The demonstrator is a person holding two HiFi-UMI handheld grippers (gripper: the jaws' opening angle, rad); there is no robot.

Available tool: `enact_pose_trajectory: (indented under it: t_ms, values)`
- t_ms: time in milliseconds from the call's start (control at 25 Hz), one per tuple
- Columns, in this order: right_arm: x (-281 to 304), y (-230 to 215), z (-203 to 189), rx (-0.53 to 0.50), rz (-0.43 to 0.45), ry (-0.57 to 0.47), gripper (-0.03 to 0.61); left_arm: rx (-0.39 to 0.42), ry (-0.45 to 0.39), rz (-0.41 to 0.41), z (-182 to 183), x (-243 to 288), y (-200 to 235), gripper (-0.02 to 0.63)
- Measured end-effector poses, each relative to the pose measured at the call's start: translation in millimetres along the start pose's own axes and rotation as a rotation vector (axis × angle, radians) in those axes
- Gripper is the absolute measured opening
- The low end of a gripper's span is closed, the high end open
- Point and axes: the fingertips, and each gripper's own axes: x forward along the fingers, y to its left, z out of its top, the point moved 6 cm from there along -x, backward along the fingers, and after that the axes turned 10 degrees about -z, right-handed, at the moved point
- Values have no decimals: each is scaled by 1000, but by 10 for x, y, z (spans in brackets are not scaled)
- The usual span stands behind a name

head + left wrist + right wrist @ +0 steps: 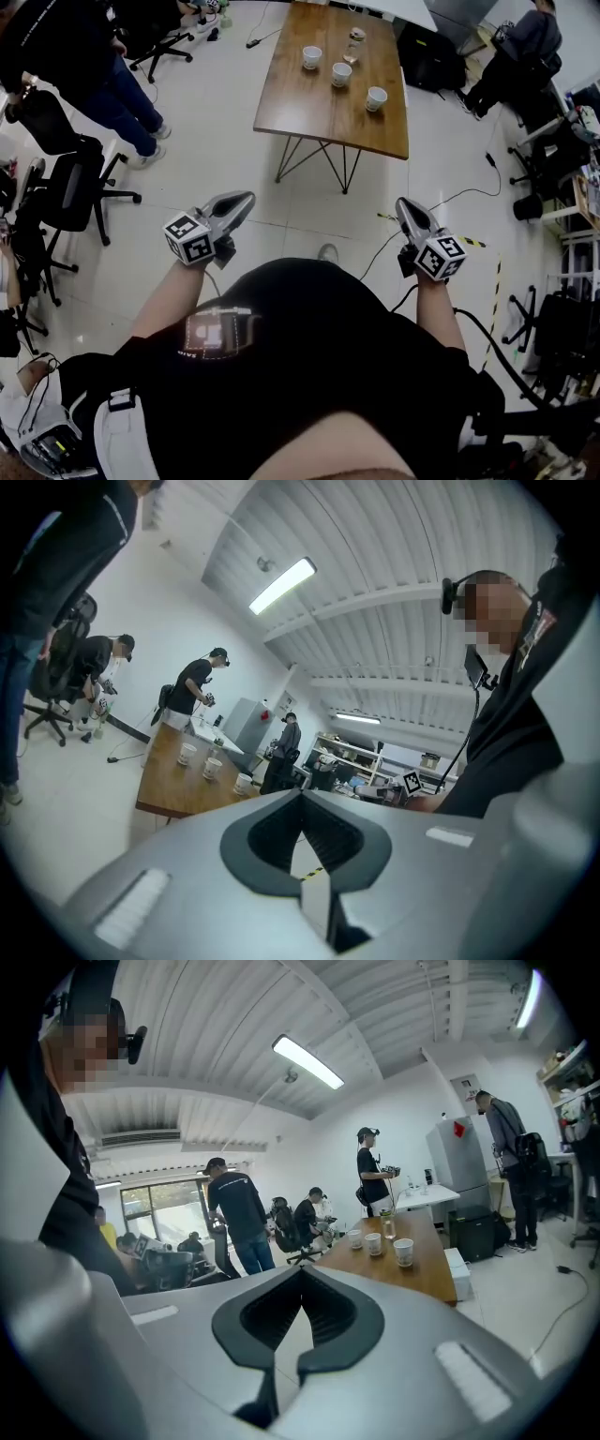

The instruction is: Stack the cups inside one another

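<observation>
White paper cups [341, 74], three, stand apart in a diagonal row on the brown wooden table [300, 114], well ahead of the left gripper [246, 199] and right gripper [403, 202], both clenched on nothing; right judged nearer the closest cup

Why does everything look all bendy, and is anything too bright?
Head view: floor tile lines curve around the wooden table, a wide-lens bulge. Left gripper view: the ceiling light glares white, corners go black. Right gripper view: ceiling ribs bow above the cups.
</observation>
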Motion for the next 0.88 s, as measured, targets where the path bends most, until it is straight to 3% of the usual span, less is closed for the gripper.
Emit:
enact_pose_trajectory:
  t_ms: [240,440,640,880]
  values:
    - [849,-773,374,-36,135,17,14,15,-38,159,221,632,323,2]
    - [1372,-1282,796,-91,241,20,14,49,-65,227,407,1208,491,2]
    - [1765,-1636,996,-79,263,9,14,44,-18,224,550,1728,704,2]
    - [2219,-1905,957,-53,216,40,14,17,-5,173,647,2083,1402,2]
